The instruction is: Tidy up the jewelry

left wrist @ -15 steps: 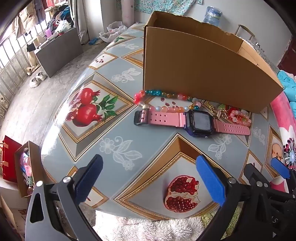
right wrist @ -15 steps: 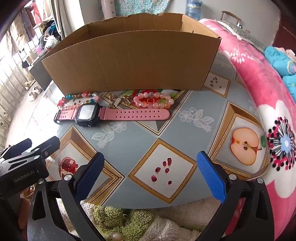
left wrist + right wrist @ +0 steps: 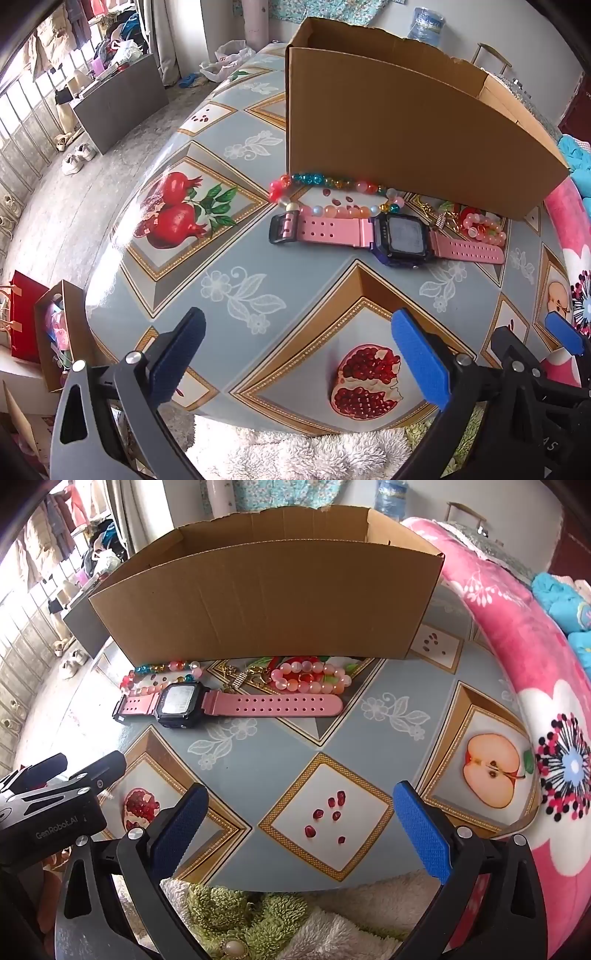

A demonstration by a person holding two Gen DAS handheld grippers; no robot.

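This is looking like a lived-in home, a bedroom or family room. Ahead of the tongs, a counter (image 3: 236,258) is wearing a household oilcloth printed with pomegranates and apples. To the right of the tongs, a pink flowered blanket (image 3: 524,657) is lying bunched against the counter, with folded turquoise cloth (image 3: 561,590) sitting beyond it. Far off to the left, clothes (image 3: 110,44) are hanging by a barred window (image 3: 18,122), and pairs of shoes (image 3: 75,158) are resting on the bare floor. A water jug (image 3: 426,26) is standing beyond the counter by the far wall.
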